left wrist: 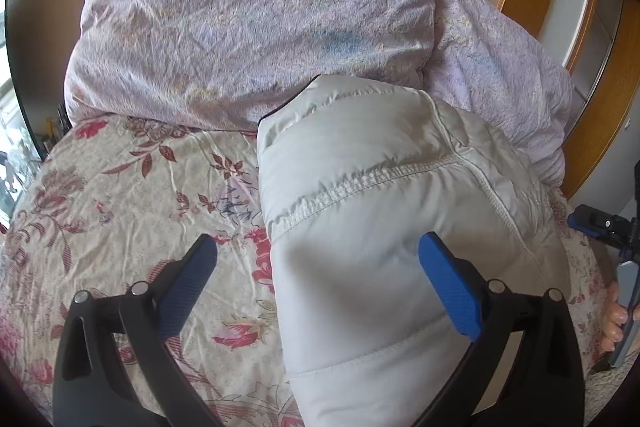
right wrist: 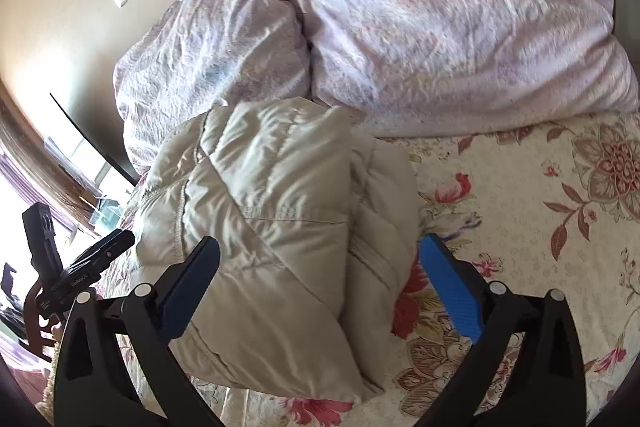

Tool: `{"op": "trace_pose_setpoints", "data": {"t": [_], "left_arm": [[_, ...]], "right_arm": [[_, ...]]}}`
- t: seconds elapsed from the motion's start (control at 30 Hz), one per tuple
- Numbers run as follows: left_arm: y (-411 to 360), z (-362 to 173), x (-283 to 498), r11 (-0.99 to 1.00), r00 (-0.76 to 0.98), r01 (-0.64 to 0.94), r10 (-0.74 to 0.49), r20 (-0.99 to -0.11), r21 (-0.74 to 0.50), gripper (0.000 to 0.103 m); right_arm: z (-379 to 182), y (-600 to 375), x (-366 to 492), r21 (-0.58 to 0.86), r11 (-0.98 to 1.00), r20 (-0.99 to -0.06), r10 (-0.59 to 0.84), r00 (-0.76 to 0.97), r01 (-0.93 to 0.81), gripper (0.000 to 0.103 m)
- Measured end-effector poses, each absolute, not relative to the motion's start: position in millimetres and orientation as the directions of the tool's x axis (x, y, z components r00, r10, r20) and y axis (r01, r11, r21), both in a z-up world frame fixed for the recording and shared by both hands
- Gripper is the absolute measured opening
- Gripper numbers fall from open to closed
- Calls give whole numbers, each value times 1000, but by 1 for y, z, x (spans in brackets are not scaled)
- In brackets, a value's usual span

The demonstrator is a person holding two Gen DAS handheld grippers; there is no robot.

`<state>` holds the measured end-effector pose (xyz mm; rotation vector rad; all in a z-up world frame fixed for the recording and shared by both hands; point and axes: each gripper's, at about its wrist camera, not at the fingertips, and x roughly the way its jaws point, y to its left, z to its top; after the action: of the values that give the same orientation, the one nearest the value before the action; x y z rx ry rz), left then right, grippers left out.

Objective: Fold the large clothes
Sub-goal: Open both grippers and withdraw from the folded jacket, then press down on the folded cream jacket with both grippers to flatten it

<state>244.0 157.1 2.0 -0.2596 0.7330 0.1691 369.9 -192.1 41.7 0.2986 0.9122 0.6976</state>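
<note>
Folded pale grey quilted puffer jacket (left wrist: 380,227) lies mid-frame on the floral bedspread (left wrist: 132,195), lilac crinkled duvet (left wrist: 248,27) bunched behind it. Left gripper (left wrist: 318,259) spread wide, pinching nothing. Right gripper (right wrist: 320,259) also spread, jacket (right wrist: 276,235) between the jaws, pads clear.

Folded pale grey quilted puffer jacket (left wrist: 400,227): near end cut off at 6 o'clock in left wrist view, far corner covers part of crumpled lilac floral duvet (left wrist: 256,27). Duvet runs out of frame at 12 to 2 o'clock in right wrist view, blurred there. Person's hand (left wrist: 614,323) at 4 o'clock, only fingertips show, rest cut by lens rim. Floral bedsheet (right wrist: 540,187) partly hidden under jacket. Window area at 9 o'clock overexposed, unreadable.
</note>
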Motion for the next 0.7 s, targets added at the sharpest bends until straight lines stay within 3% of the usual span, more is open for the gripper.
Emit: {"op": "trace_pose_setpoints", "data": {"t": [0.03, 0.27, 0.4, 0.7], "left_arm": [[153, 5, 244, 959, 738, -236, 72, -671, -157, 101], [119, 14, 257, 975, 747, -211, 118, -655, -66, 101], [111, 6, 265, 976, 742, -216, 149, -653, -24, 101], [112, -14, 279, 977, 729, -202, 106, -676, -65, 101]], "right_arm": [[48, -182, 368, 499, 748, -611, 662, 435, -438, 87], [60, -114, 371, 343, 789, -571, 606, 553, -511, 63], [53, -107, 372, 293, 807, -583, 576, 573, -513, 59], [21, -100, 386, 282, 817, -647, 549, 529, -502, 60]]}}
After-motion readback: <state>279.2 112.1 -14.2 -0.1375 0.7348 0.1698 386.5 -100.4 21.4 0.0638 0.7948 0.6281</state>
